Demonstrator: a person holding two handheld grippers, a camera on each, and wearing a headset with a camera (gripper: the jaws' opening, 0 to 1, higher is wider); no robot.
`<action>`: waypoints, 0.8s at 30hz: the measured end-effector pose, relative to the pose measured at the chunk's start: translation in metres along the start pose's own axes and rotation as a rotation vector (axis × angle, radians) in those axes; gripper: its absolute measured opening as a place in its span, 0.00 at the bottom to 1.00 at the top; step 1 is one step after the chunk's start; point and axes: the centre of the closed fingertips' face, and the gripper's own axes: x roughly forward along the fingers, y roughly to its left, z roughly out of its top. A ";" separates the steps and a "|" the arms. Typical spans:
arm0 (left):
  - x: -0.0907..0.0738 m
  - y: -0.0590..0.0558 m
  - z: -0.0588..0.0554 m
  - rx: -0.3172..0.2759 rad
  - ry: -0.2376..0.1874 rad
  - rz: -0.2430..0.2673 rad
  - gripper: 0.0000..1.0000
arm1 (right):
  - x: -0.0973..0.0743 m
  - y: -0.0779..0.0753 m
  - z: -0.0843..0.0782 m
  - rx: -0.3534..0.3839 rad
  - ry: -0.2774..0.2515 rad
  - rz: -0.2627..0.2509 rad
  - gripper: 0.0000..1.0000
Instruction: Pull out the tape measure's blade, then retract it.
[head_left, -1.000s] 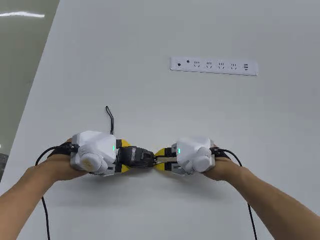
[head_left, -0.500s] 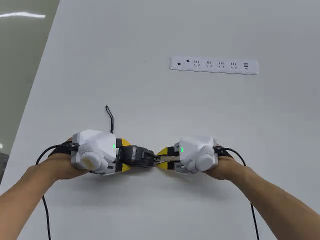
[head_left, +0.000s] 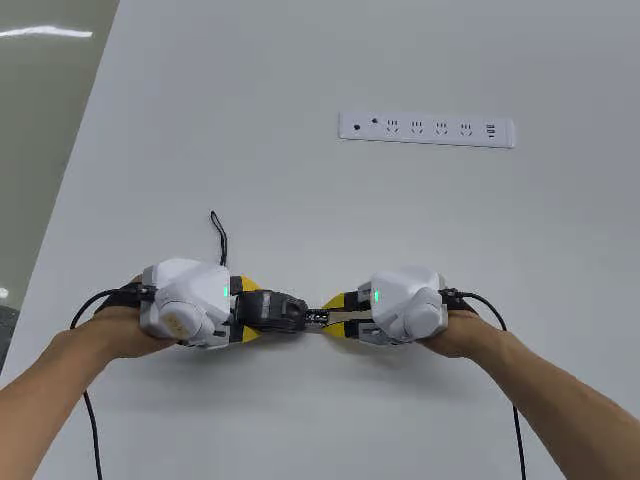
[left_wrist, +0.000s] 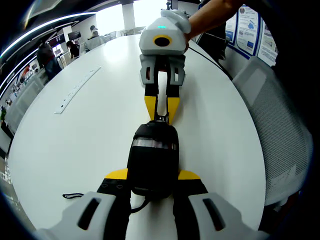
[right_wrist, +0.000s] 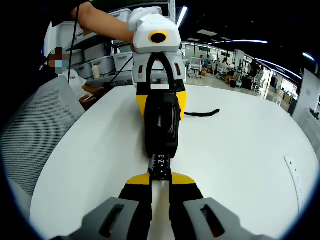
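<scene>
white tabletop (head_left: 300, 200): left claw (head_left: 250, 312) clamps tape measure (head_left: 274, 312), right claw (head_left: 333, 317) pinches blade (right_wrist: 161, 164); pull axis runs rightward.

"23" on tape measure blade (right_wrist: 161, 163)

- The tape measure (head_left: 272, 312) lies on the table (head_left: 300, 120), close to the person.
- The left gripper (head_left: 250, 311) is at its left end, and the tape measure sits between the two jaws, touching both.
- The right gripper (head_left: 332, 317) is just to the right and faces the left gripper.
- The blade (head_left: 318, 318) sticks out a little from the tape measure's right end, and its tip sits between the right gripper's jaws.
- A strap (head_left: 218, 238) lies on the table behind the left gripper.
- A power strip (head_left: 427, 130) lies far back on the right, well apart from both grippers.
- A chair (left_wrist: 280, 130) stands beside the table, on the person's side.
</scene>
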 end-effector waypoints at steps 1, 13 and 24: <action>0.000 0.000 0.000 0.000 0.000 0.000 0.28 | -0.001 0.000 0.000 0.001 -0.001 0.000 0.09; 0.000 0.000 0.000 -0.004 -0.002 0.004 0.28 | -0.008 0.000 -0.005 0.002 -0.005 -0.004 0.09; 0.001 0.000 0.001 -0.002 0.002 0.004 0.28 | -0.020 0.002 -0.014 0.011 -0.002 -0.009 0.09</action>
